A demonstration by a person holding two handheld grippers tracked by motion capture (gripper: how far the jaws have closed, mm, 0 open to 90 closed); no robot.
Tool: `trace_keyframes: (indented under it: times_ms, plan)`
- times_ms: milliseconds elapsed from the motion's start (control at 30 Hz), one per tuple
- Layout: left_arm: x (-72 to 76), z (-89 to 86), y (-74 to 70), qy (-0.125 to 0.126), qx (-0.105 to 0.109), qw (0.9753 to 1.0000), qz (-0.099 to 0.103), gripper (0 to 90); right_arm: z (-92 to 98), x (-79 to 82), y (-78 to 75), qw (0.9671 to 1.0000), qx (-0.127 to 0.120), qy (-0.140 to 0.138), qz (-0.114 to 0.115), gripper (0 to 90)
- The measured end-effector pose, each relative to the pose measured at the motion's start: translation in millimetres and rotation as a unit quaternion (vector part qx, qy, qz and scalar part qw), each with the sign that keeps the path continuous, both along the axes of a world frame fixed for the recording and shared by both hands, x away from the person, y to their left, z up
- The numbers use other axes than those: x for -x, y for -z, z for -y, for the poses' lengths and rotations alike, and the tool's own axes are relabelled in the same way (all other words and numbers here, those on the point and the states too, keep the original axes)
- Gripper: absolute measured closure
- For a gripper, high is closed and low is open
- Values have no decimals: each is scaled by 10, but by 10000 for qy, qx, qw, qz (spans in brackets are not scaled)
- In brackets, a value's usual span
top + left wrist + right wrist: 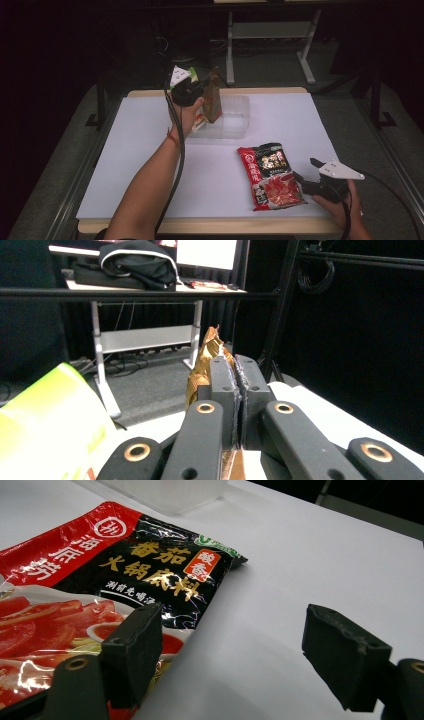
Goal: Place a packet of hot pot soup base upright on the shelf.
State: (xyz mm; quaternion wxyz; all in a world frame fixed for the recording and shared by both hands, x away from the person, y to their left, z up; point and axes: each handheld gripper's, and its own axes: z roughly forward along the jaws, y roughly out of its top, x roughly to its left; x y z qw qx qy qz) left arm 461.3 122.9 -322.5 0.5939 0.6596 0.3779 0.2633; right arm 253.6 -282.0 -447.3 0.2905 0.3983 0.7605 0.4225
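My left gripper [200, 91] is raised over the left end of a clear plastic bin [235, 114] and is shut on a brown-gold snack packet [213, 99]. In the left gripper view the jaws of my left gripper [236, 380] press together with the packet [205, 360] sticking up past them. A red and black hot-pot sauce pouch [270, 175] lies flat on the white table [150, 165]. My right gripper [306, 171] stands open at the pouch's right edge. In the right gripper view my right gripper [235, 647] has one jaw over the pouch [120, 565], the other over bare table.
A yellow-green package [45, 425] sits close at the left in the left gripper view. The bin [165, 492] lies just beyond the pouch. Behind the table stand white desk legs [230, 50] and dark floor. The table's front edge [210, 225] is near my right hand.
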Motion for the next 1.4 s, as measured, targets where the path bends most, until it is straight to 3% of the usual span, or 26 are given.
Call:
trace_keyframes:
  times_ms: [367,500,867,1400]
  plan:
    - [34,102,284,365,-26,9993,-83,877,5,0,5,10000,19,-12,-5,236]
    - [56,93,375,449,52,9989,-92,874,-2,-1,6,10000,22,-18,-12,236]
    - [157,24,398,621,59,9980,-86,858,-9,-2,8,10000,34,-20,-22,236]
    - [310,-109,424,921,-282,9953,61,743,-25,-8,18,10000,67,-43,-49,236]
